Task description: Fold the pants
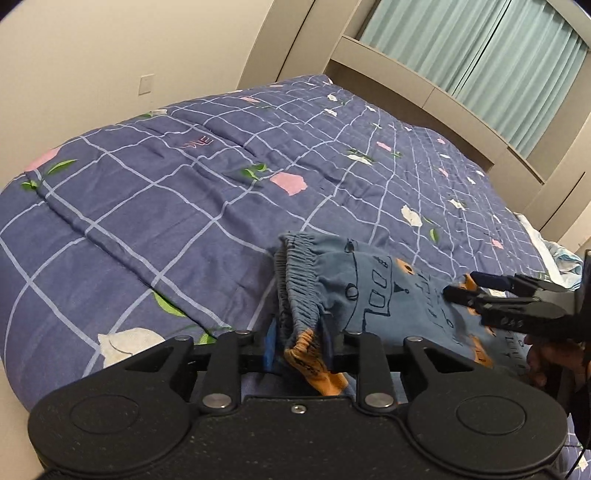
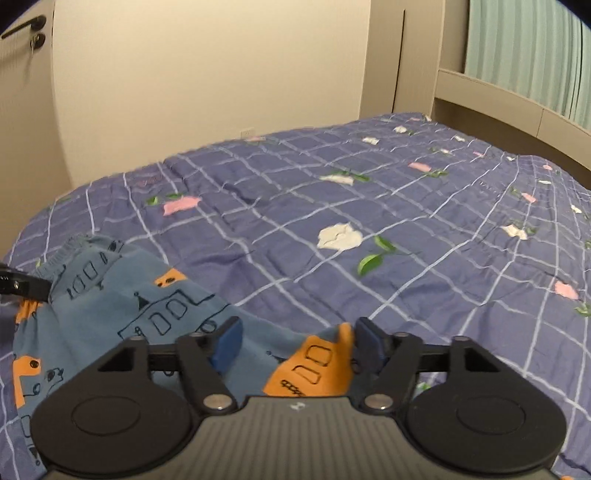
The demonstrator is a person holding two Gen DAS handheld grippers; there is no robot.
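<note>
Bedroom quilt (image 1: 184, 221): pants (image 1: 369, 291) bunched, folding barely begun; left claw (image 1: 299, 343) grips the waistband, right claw (image 2: 295, 343) wide around a cuff.

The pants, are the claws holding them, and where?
Yes. The left claw pinches the blue pants at the bunched stretchy waistband. The right claw stands wide open around an orange patch of the cloth, so it grips nothing yet.

One pair of pants (image 1: 373, 291) lies on one bed quilt (image 1: 177, 206) — blue, with orange patches. Two grippers: the left gripper (image 1: 297, 345) and the right gripper (image 2: 293, 341). One curtain (image 1: 476, 55), one door handle (image 2: 24, 26) — and one wall socket (image 1: 146, 84).
</note>
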